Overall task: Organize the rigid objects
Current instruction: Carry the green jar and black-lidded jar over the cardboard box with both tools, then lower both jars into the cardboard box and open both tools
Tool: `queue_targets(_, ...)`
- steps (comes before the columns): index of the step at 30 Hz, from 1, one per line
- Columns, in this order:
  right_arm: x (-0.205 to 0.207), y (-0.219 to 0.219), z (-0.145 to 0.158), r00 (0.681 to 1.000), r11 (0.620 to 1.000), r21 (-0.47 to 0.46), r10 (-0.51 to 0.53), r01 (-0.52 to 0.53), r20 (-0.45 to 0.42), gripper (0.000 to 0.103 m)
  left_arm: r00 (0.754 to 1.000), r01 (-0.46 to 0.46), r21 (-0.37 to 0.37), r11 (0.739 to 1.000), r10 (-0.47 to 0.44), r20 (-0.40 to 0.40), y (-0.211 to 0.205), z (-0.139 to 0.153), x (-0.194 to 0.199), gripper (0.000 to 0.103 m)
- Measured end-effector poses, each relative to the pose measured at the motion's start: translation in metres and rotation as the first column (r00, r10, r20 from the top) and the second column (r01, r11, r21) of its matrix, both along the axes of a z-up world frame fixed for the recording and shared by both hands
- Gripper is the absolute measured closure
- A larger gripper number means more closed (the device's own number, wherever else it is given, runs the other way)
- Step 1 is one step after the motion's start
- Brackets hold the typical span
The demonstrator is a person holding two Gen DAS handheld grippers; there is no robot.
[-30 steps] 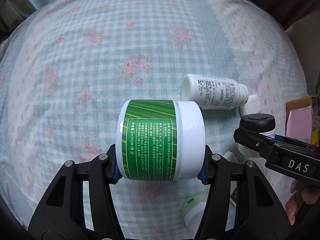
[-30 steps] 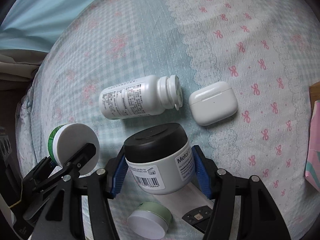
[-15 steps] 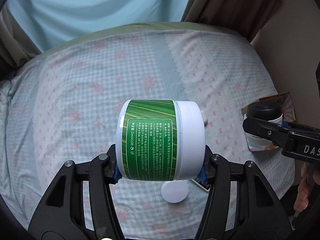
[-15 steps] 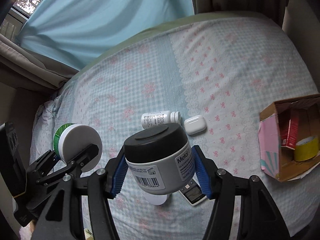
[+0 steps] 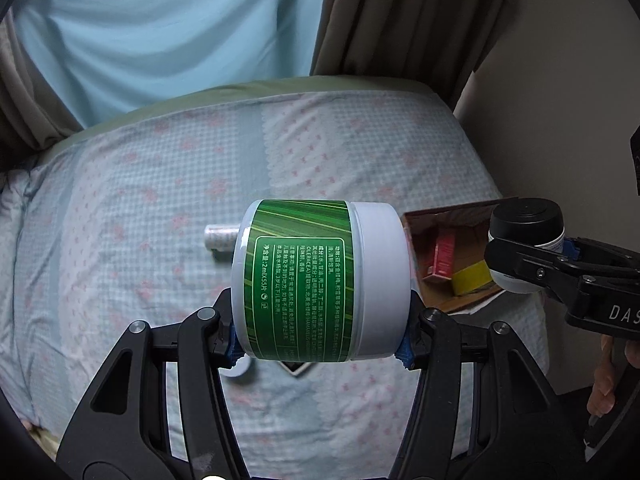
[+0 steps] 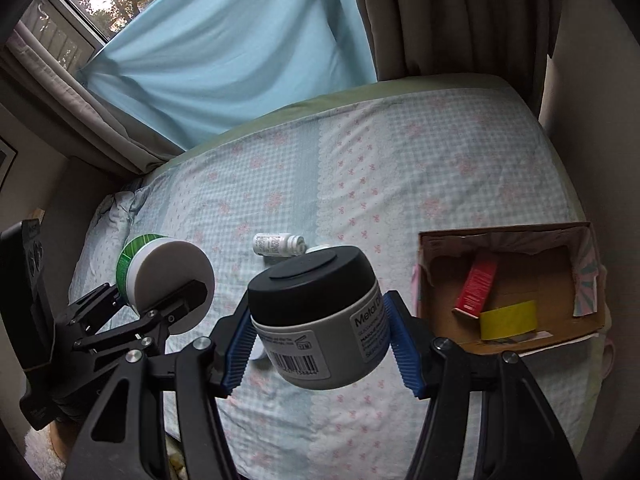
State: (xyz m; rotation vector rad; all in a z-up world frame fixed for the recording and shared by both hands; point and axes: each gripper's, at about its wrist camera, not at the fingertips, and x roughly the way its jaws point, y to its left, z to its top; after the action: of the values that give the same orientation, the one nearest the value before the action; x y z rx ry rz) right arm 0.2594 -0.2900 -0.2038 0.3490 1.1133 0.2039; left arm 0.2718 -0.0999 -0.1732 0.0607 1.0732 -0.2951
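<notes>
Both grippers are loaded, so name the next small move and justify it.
Probably carry the right gripper rightward over the open cardboard box: it holds the black-lidded jar clear of the bed, and the box sits just right of it.

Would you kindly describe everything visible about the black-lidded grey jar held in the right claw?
The squat round grey plastic jar has a wide, smooth black lid with a shallow circular recess on top. A white label carries a barcode and dark print starting "Metal". It sits roughly upright, tilted slightly, clamped at its sides by the ribbed blue pads of the right claw, lifted clear above the patterned bedsheet, touching nothing else. The left view shows it near the open cardboard box.
</notes>
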Motion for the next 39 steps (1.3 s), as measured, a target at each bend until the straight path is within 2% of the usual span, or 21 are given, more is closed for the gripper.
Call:
queue_targets(7,-0.019,-0.110,-0.003,1.000,0.998,-0.055,0.001,-0.002,-0.016,0.046,1.000,-0.015,-0.067,0.998,0.014,-0.025,-0.100,0.002,-0.023,0.051)
queue_targets(11,-0.018,-0.166,-0.017,0.999,0.996,-0.081,-0.028,0.025,-0.037,0.046,0.999,0.021,-0.057,0.998,-0.024,-0.048,-0.151,-0.010,-0.022,0.051)
queue_targets(19,0.000,-0.244,-0.067,0.986,0.993,-0.042,-0.118,0.114,-0.118,0.046,0.984,0.113,-0.025,0.993,-0.115,-0.135,-0.228,-0.058,0.008,0.051)
queue_targets(23,0.012,-0.260,-0.100,0.986,0.995,-0.042,-0.096,0.091,-0.134,0.046,0.966,0.170,-0.008,0.985,-0.168,-0.194,-0.264,-0.097,0.034,0.051)
queue_targets(26,0.019,-0.265,-0.124,0.991,0.996,-0.082,-0.039,0.029,-0.130,0.046,0.938,0.256,-0.003,0.967,-0.249,-0.241,-0.291,-0.130,0.050,0.051)
queue_targets(30,0.020,-0.260,-0.152,0.991,0.986,-0.143,0.072,-0.088,-0.112,0.046,0.876,0.415,0.032,0.909,-0.389,-0.285,-0.328,-0.167,0.060,0.051)
queue_targets(39,0.011,-0.239,-0.199,0.947,0.904,-0.287,0.285,-0.316,-0.147,0.046,0.753,0.590,0.070,0.805,-0.517,-0.408,-0.371,-0.224,0.071,0.051)
